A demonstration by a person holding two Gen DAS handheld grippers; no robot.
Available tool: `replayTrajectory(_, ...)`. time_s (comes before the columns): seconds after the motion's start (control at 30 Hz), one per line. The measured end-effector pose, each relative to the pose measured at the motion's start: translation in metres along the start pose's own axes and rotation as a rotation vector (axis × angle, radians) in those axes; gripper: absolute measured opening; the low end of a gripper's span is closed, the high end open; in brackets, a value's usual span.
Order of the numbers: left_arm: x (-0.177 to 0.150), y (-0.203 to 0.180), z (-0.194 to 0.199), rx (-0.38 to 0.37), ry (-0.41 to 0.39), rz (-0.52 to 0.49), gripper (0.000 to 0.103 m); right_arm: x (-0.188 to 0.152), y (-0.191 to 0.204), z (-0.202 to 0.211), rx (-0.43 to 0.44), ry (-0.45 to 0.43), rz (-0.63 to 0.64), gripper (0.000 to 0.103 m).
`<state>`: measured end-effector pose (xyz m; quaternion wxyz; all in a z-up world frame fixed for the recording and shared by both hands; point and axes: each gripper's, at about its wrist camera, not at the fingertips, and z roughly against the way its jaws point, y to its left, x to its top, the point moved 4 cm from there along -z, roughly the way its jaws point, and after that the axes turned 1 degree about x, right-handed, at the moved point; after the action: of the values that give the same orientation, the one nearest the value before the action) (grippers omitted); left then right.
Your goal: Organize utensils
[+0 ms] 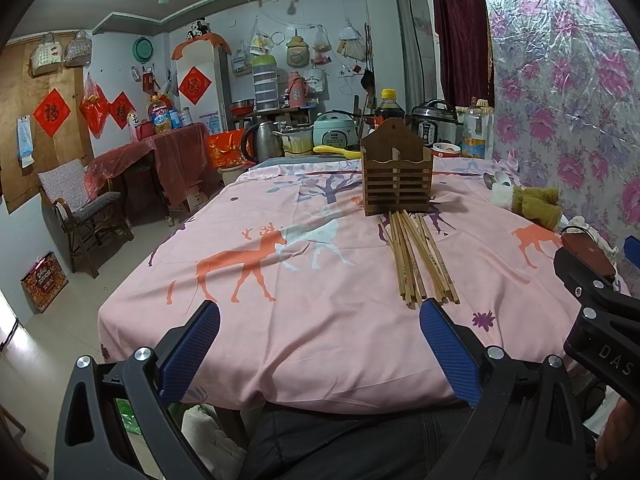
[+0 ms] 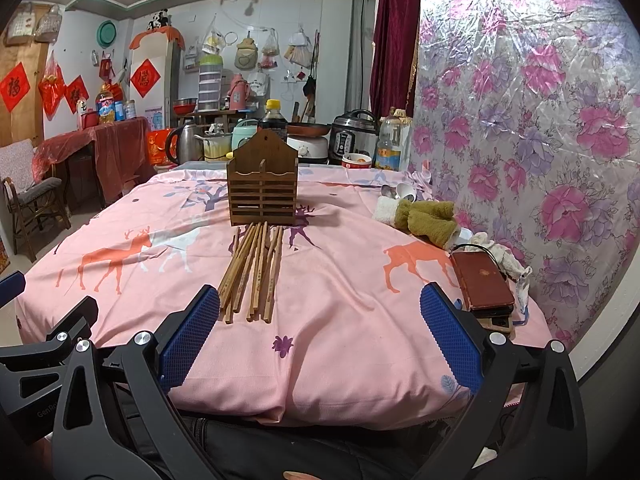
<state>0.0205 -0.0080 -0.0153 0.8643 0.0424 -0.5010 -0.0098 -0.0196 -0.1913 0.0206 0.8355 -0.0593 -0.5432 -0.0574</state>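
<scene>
A bundle of several wooden chopsticks (image 1: 418, 258) lies on the pink deer-print tablecloth (image 1: 280, 320), just in front of a brown slatted wooden utensil holder (image 1: 397, 176) that stands upright and looks empty. In the right wrist view the chopsticks (image 2: 254, 270) and the holder (image 2: 262, 184) sit ahead and slightly left. My left gripper (image 1: 320, 344) is open and empty near the table's front edge, left of the chopsticks' near ends. My right gripper (image 2: 320, 340) is open and empty, its left finger close to the chopstick ends. Spoons (image 2: 394, 192) lie at the far right, partly hidden by a cloth.
A green and white cloth (image 2: 424, 218) and a red-brown case (image 2: 482, 280) lie along the table's right side by the floral wall. Cookers, a kettle and bottles (image 2: 390, 144) crowd the far end. A chair (image 1: 76, 208) stands on the left.
</scene>
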Motion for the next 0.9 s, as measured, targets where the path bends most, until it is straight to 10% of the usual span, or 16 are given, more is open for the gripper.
replayTrajectory(0.9, -0.0007, 0.0007, 0.0009, 0.0, 0.002, -0.003, 0.098, 0.0, 0.0, -0.0007, 0.001, 0.002, 0.0, 0.097)
